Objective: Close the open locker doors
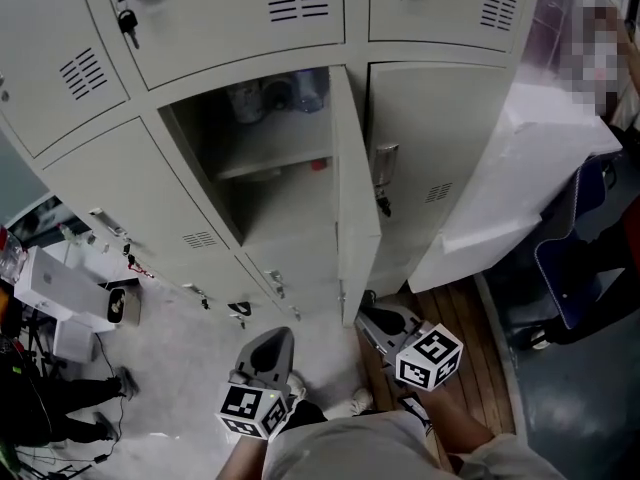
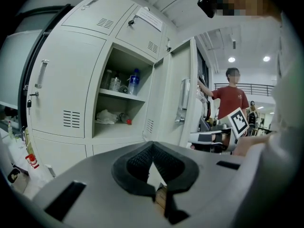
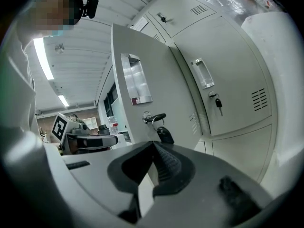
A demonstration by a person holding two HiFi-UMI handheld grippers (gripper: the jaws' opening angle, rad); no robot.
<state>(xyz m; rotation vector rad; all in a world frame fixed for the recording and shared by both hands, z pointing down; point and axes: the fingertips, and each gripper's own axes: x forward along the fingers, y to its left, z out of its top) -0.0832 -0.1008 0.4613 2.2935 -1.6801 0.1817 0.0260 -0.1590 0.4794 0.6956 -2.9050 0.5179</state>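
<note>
- Pale metal locker door [image 1: 355, 198] stands open at twelve o'clock, near both grippers.
- It looks stiff, smooth and light. I think a push on its flat side near the free edge would swing it.
- Left gripper [image 1: 276, 340] and right gripper [image 1: 372, 318] have their jaws pressed together and hold nothing.

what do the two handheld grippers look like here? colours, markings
Both alike: the left gripper and right gripper have smooth grey plastic bodies, tongs lined with black ribbed pads, and a white cube with black square markers. No cables visible.
</note>
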